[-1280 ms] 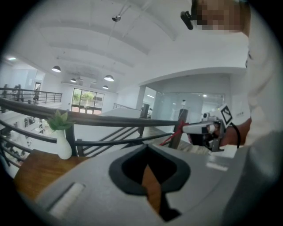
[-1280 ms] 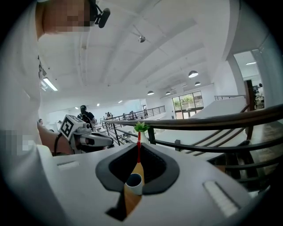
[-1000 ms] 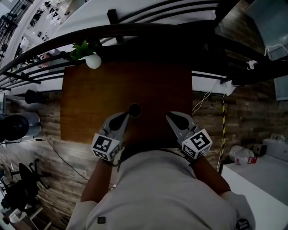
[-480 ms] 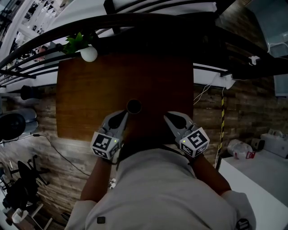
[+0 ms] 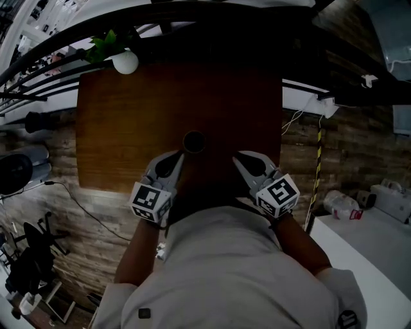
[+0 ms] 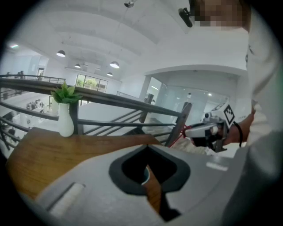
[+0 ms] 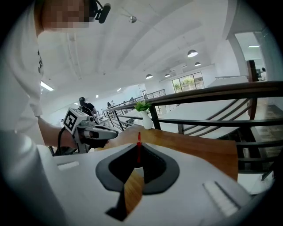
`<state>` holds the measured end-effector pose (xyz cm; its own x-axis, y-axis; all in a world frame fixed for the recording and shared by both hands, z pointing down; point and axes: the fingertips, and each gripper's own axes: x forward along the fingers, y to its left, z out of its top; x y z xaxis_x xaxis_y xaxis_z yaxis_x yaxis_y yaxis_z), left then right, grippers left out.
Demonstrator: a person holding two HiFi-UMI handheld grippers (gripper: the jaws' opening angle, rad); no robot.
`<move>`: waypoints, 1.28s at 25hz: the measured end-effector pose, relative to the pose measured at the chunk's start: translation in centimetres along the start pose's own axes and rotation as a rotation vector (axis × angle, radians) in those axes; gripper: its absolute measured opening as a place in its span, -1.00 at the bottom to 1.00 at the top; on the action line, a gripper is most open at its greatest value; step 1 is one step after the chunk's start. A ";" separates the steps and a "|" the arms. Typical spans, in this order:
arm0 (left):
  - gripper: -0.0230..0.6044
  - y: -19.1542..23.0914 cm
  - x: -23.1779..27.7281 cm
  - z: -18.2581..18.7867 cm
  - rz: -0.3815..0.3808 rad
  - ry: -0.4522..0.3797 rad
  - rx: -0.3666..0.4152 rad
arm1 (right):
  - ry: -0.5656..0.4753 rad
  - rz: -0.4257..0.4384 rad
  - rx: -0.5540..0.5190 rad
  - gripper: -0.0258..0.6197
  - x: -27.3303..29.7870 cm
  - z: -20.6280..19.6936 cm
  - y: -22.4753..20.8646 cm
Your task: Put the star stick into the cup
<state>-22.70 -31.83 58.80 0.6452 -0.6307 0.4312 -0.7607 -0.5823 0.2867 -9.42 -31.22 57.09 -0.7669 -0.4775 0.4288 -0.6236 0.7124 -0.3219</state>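
A dark round cup (image 5: 193, 141) stands on the wooden table (image 5: 122, 128) just beyond both grippers. In the right gripper view a thin red stick (image 7: 138, 149) rises upright from the pale cup (image 7: 138, 167), seen through the jaw opening; its star end is too small to make out. My left gripper (image 5: 178, 157) sits near-left of the cup, shut and holding nothing. My right gripper (image 5: 238, 158) is near-right of it, also shut and holding nothing. The left gripper view shows only a sliver of the cup's rim (image 6: 145, 175) between the jaws of my left gripper (image 6: 148, 146).
A white vase with a green plant (image 5: 124, 61) stands at the table's far left corner, next to a dark railing (image 5: 212, 16). A wooden floor lies around the table, with a drop beyond the rail. The table's near edge is under the person's chest.
Both grippers have drawn back a little from the cup toward the person. The head view has shifted, so the table sits higher in the picture.
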 end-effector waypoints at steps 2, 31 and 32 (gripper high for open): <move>-0.92 0.4 0.1 -0.5 0.001 0.006 -0.007 | 0.012 0.000 0.001 -0.85 0.7 -0.4 -0.2; -0.92 3.4 2.8 -2.6 -0.058 0.058 -0.073 | 0.125 0.036 0.023 -0.81 7.4 -3.1 -1.2; -0.92 3.4 2.8 -2.7 -0.062 0.059 -0.071 | 0.125 0.035 0.024 -0.81 7.5 -3.0 -1.2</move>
<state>-23.73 -34.21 63.25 0.6879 -0.5617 0.4597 -0.7236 -0.5803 0.3738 -13.94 -34.09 63.27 -0.7640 -0.3837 0.5188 -0.6017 0.7140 -0.3580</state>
